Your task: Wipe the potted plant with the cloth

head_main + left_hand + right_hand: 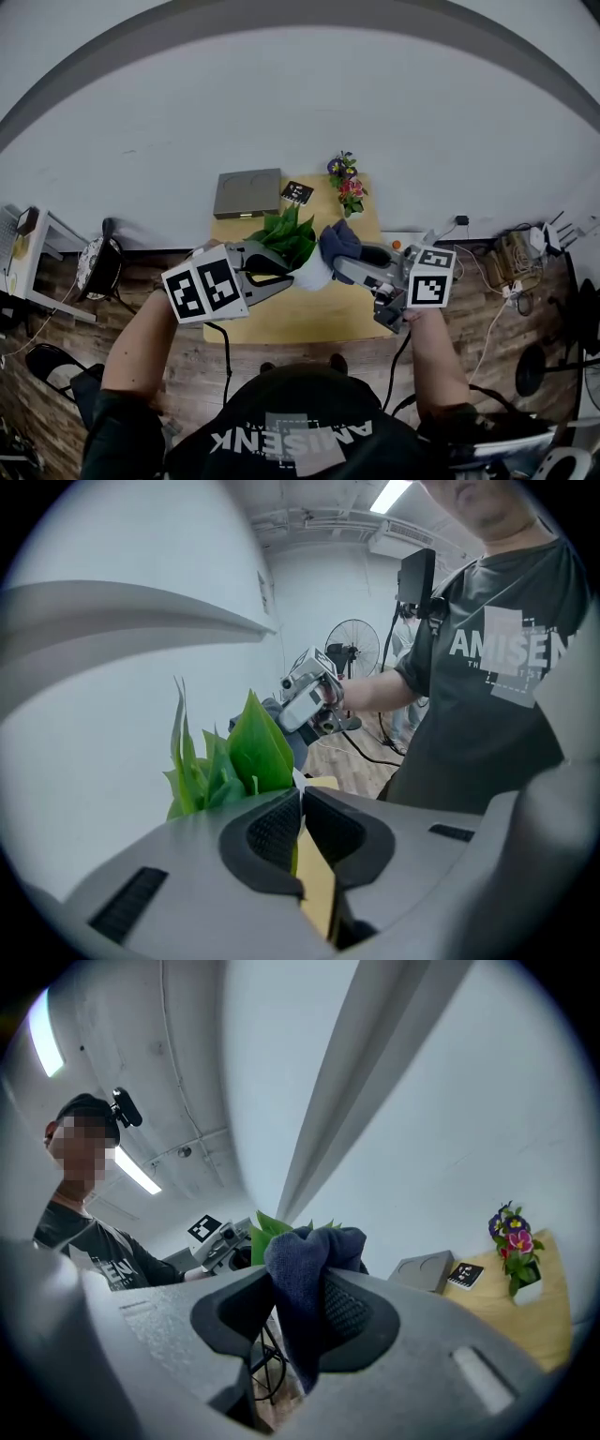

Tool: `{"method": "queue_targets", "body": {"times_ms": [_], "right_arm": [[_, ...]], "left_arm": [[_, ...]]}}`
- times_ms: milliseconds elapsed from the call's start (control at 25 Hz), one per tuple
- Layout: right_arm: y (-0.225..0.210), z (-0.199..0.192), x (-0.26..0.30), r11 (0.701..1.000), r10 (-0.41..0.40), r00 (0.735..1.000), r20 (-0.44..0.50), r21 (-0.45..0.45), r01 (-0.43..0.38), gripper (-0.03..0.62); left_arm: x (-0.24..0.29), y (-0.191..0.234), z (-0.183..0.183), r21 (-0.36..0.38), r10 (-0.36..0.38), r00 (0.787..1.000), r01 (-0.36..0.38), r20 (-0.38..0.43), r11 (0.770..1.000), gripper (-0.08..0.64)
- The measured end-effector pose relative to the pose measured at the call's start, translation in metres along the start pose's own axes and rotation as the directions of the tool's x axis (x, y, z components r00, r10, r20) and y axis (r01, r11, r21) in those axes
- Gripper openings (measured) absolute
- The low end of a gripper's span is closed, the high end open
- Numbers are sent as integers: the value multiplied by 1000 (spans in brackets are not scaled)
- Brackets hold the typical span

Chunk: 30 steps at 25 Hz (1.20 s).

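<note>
The right gripper (345,262) clamps the blue cloth (339,239) at the right side of the potted plant (292,242), apparently touching its foliage. At the plant's left, the left gripper (281,270) is pinched on what looks like a thin leaf (293,858). Wiping seems barely begun, with most leaves probably still to do.

Cloth (302,1309): dark blue, soft matt weave, slightly fuzzy.
Left tongs (302,803), right tongs (298,1288): matt grey plastic shells; black finely ribbed pads (274,832).
Leaves (286,236): smooth, waxy sheen.
Pot (314,276): plain white, smooth.
Surface (319,317): pale wood, smooth, matt.
Floor (483,314): brown wood planks.
</note>
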State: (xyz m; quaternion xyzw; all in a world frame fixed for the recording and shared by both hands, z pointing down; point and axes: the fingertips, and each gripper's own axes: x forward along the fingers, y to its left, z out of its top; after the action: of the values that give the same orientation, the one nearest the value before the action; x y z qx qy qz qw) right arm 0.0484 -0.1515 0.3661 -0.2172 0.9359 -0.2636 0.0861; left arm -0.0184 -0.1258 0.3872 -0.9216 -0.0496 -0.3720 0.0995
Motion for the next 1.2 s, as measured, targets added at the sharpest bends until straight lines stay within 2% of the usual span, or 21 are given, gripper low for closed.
{"method": "queue_targets", "body": {"times_ms": [240, 480, 680, 880, 1200], "right_arm": [[3, -1, 1, 995, -68, 997, -22, -69, 67, 133], [6, -10, 6, 982, -121, 991, -55, -153, 111, 133], [4, -19, 9, 965, -183, 981, -69, -204, 166, 133], [8, -34, 17, 945, -212, 970, -122, -278, 172, 133], [14, -54, 28, 922, -248, 953, -173, -346, 177, 133]], "left_arm": [[6, 8, 3, -35, 11, 1000, -12, -20, 999, 15], [17, 21, 0, -110, 43, 997, -49, -56, 993, 15], [21, 32, 3, -189, 70, 995, -82, -65, 979, 15], [27, 42, 5, -244, 97, 993, -111, -65, 963, 12], [26, 47, 11, -316, 130, 990, -140, -54, 938, 11]]}}
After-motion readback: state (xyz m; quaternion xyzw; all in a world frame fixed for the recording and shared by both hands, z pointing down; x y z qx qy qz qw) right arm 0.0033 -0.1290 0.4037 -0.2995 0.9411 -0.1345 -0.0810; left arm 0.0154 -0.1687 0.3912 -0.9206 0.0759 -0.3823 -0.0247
